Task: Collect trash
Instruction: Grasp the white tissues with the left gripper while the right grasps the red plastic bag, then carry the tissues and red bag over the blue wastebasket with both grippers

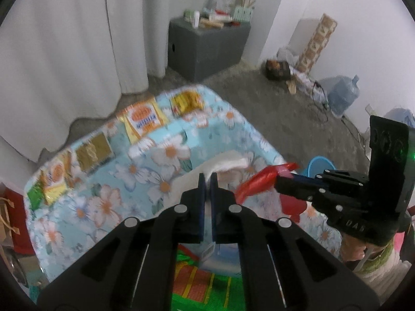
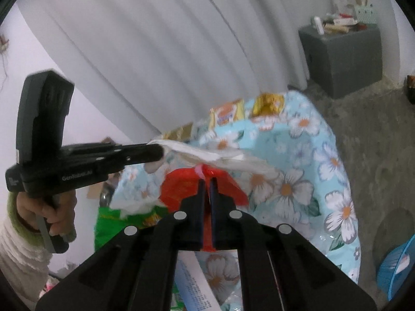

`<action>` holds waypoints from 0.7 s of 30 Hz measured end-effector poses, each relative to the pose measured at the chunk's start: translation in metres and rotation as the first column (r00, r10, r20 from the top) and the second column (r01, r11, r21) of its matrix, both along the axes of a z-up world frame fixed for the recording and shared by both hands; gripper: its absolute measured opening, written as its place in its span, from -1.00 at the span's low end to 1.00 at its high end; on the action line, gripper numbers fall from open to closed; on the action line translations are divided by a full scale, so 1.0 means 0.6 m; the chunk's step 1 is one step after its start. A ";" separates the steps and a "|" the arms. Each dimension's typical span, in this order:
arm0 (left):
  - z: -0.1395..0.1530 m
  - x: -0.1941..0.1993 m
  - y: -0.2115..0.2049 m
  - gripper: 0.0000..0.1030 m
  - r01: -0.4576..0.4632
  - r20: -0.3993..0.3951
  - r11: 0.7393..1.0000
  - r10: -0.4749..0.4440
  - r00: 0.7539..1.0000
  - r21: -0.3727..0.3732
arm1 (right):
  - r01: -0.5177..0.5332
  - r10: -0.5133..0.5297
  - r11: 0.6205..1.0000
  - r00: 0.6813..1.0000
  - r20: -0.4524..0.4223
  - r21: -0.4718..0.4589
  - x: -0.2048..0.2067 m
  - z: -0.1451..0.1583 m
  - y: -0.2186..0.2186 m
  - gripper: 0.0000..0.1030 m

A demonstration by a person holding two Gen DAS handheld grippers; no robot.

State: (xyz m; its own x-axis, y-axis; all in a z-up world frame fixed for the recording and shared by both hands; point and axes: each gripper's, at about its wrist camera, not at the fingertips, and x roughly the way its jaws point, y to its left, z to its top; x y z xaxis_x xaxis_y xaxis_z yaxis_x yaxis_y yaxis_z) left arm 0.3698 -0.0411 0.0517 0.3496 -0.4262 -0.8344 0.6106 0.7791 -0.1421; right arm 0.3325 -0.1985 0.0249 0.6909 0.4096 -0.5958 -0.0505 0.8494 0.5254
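Grippers both clamped: left gripper [image 1: 207, 177] pinching white tissue [image 2: 207, 153], right gripper [image 2: 206, 181] pinching red wrapper [image 2: 181, 186] just beneath it, blue basket [image 1: 317, 164] nearer the right.

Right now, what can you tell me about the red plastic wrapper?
The red plastic wrapper is thin, glossy, crumpled film with a small pink patch at its top. The right hand-held gripper is shut on it and holds it above the floral-print table cover, so the film hangs in folds on both sides of the fingers. A white tissue, pinched by the left hand-held gripper, lies just behind it. Whether the two touch cannot be told.
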 end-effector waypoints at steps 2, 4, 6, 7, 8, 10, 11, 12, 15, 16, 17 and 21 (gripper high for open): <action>0.022 -0.004 0.009 -0.97 -0.007 0.034 1.000 0.008 0.999 -0.020 | 0.021 -0.021 1.000 0.999 0.030 0.008 -0.012 0.018 -0.009 -0.92; 0.050 -0.015 0.019 -0.97 -0.016 0.068 0.999 0.019 0.997 -0.047 | 0.037 -0.038 0.999 0.998 0.055 0.016 -0.024 0.034 -0.019 -0.92; 0.069 -0.024 0.024 -0.97 -0.016 0.085 0.998 0.022 0.996 -0.068 | 0.056 -0.058 0.998 0.995 0.077 0.023 -0.038 0.050 -0.029 -0.92; 0.076 -0.029 0.025 -0.97 -0.014 0.089 0.997 0.021 0.996 -0.076 | 0.064 -0.066 0.998 0.994 0.088 0.028 -0.047 0.059 -0.034 -0.92; 0.083 -0.035 0.027 -0.97 -0.012 0.091 0.997 0.020 0.996 -0.082 | 0.072 -0.075 0.997 0.992 0.100 0.032 -0.058 0.067 -0.040 -0.92; 0.093 -0.048 0.027 -0.97 -0.007 0.093 0.996 0.016 0.996 -0.092 | 0.086 -0.090 0.996 0.989 0.115 0.035 -0.076 0.078 -0.049 -0.92; 0.099 -0.057 0.024 -0.97 -0.001 0.090 0.995 0.010 0.996 -0.100 | 0.093 -0.097 0.995 0.988 0.121 0.036 -0.086 0.082 -0.055 -0.92; 0.101 -0.064 0.022 -0.97 0.005 0.088 0.994 0.005 0.996 -0.105 | 0.105 -0.109 0.994 0.986 0.129 0.037 -0.102 0.090 -0.063 -0.92; 0.113 -0.093 0.005 -0.97 0.034 0.086 0.992 -0.024 0.996 -0.123 | 0.141 -0.144 0.989 0.979 0.147 0.033 -0.148 0.102 -0.088 -0.92; 0.115 -0.103 -0.004 -0.97 0.047 0.086 0.990 -0.036 0.996 -0.131 | 0.155 -0.158 0.987 0.976 0.149 0.036 -0.165 0.104 -0.098 -0.92; 0.118 -0.115 -0.011 -0.97 0.058 0.085 0.988 -0.047 0.995 -0.140 | 0.164 -0.168 0.986 0.975 0.149 0.037 -0.177 0.104 -0.106 -0.92; 0.113 -0.162 -0.069 -0.97 0.113 0.055 0.977 -0.105 0.993 -0.181 | 0.236 -0.239 0.971 0.963 0.125 0.040 -0.251 0.096 -0.160 -0.92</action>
State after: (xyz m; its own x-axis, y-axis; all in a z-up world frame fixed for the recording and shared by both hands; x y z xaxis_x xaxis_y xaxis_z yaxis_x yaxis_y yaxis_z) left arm 0.2728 -0.0823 0.1196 0.3279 -0.6080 -0.7231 0.6994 0.6707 -0.2469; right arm 0.1822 -0.2946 0.0825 0.8401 0.2374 -0.4877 0.0830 0.8323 0.5481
